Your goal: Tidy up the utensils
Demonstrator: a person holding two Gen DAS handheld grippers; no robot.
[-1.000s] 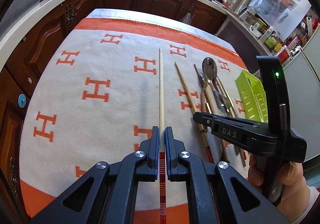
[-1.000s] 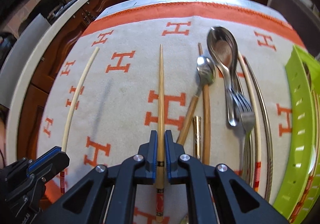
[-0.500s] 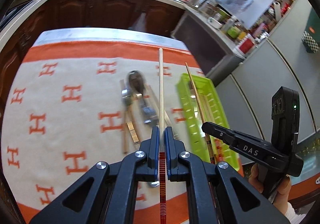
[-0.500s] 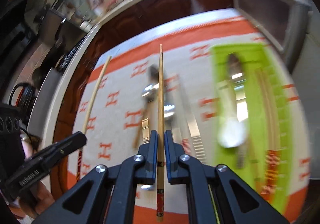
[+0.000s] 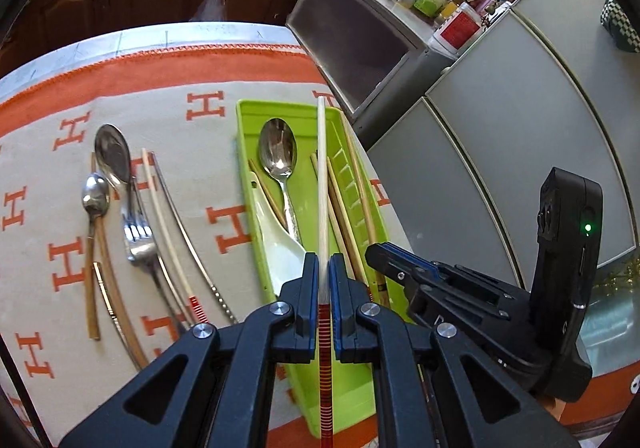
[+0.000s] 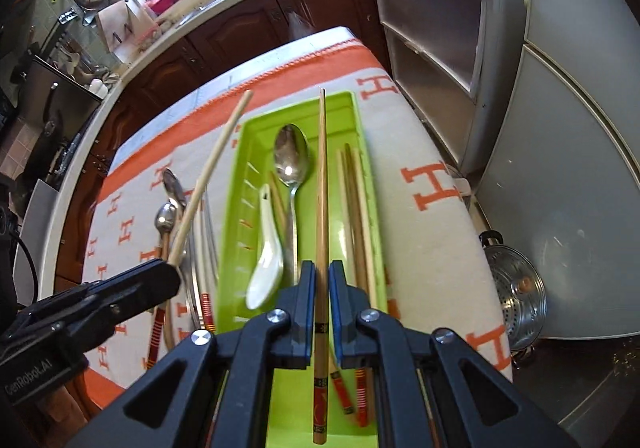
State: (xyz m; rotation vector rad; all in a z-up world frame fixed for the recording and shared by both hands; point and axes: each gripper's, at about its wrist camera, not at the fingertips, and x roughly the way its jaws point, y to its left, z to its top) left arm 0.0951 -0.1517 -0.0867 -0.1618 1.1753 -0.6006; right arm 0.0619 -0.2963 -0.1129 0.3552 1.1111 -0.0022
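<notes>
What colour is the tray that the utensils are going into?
Bright lime green: the tray shows best in the right wrist view.

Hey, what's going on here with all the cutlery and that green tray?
A person is sorting utensils with two handheld claws. The left claw grips a pale chopstick and the right claw a brown chopstick, both above the green tray, which already holds spoons and chopsticks. More cutlery lies on the cloth.
</notes>
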